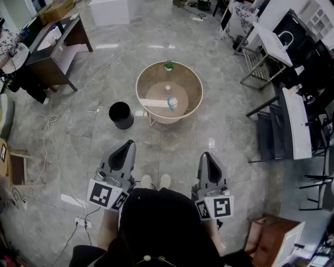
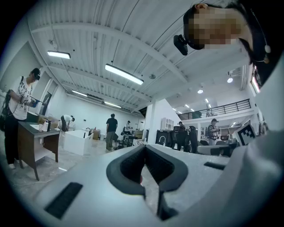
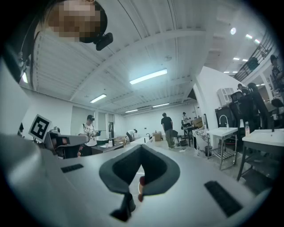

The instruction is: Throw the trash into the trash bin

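Note:
A round wood table (image 1: 194, 83) stands on the floor ahead of me. On it lie a crumpled blue-and-white piece of trash (image 1: 171, 102), a flat wooden board (image 1: 151, 102) and a small green plant (image 1: 169, 65). A black trash bin (image 1: 121, 115) stands on the floor just left of the table. My left gripper (image 1: 129, 145) and right gripper (image 1: 205, 157) are held level near my body, well short of the table, and both are shut with nothing in them. The left gripper (image 2: 144, 149) and the right gripper (image 3: 140, 149) show closed jaws against the room in their own views.
A dark desk (image 1: 57, 47) and a white box (image 1: 109, 10) stand at the far left. Cables (image 1: 52, 121) and a power strip (image 1: 81, 222) lie on the floor at left. Chairs and tables (image 1: 292, 122) line the right side. People stand in the distance (image 2: 111, 131).

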Demonstrator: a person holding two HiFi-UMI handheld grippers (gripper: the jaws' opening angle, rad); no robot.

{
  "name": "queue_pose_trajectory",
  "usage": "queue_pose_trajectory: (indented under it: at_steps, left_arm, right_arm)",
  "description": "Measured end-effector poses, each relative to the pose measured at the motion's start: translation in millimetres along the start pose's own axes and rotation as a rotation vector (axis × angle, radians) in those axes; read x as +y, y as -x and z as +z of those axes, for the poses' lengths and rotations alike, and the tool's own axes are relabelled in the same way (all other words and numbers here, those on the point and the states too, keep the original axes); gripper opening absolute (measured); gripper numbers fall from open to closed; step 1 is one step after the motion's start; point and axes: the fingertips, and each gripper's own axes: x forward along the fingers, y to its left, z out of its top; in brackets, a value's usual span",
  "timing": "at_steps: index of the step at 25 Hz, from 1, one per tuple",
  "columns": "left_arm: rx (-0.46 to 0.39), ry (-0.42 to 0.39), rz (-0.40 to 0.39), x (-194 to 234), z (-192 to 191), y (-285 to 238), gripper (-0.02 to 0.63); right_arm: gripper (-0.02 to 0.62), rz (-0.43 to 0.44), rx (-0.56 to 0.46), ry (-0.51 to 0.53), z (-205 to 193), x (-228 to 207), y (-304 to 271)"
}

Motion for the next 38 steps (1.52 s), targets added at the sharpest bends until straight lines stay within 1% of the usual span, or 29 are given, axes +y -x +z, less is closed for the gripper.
queue_pose_trajectory:
  at_steps: [13, 15, 17, 20, 23, 26, 28, 31, 33, 38]
  left_arm:
    - [0.005, -0.005, -0.005, 3.0, 3.6, -0.6, 0.006]
    - [0.008, -0.008, -0.005, 4.8, 3.3, 1.4, 0.006]
    - [0.014, -0.012, -0.003, 7.7, 2.6, 4.7, 0.006]
    - [0.020, -0.016, 0.012, 18.1, 1.5, 13.7, 0.006]
    - [0.021, -0.012, 0.044, 36.0, 1.3, 27.5, 0.006]
    - [0.016, 0.006, 0.067, 51.3, -0.9, 39.8, 0.006]
    - [0.011, 0.012, 0.068, 57.7, -4.0, 45.4, 0.006]
    - [0.011, 0.017, 0.056, 64.3, -11.8, 48.8, 0.006]
    - [0.019, 0.025, 0.032, 65.9, -16.0, 47.6, 0.008]
    - [0.011, 0.042, -0.014, 67.9, -15.8, 36.2, 0.008]
  right_arm:
    - [0.003, 0.001, 0.014, 0.009, 0.7, 2.0, -3.0]
    - [0.003, 0.013, 0.020, -0.001, -0.6, 4.9, -5.2]
    - [0.003, 0.046, 0.033, -0.032, -4.7, 9.6, -8.7]
    - [0.003, 0.086, 0.052, -0.085, -14.0, 14.9, -14.0]
    - [0.005, 0.077, 0.073, -0.118, -24.4, 17.8, -18.0]
    - [0.006, 0.083, 0.123, -0.106, -37.6, 24.5, -21.8]
    - [0.012, 0.095, 0.155, -0.085, -46.2, 29.6, -23.7]
    - [0.040, 0.095, 0.190, -0.071, -58.8, 32.7, -25.5]
    - [0.078, 0.094, 0.216, -0.063, -65.4, 34.5, -26.8]
    - [0.126, 0.118, 0.286, -0.005, -76.7, 31.5, -38.3]
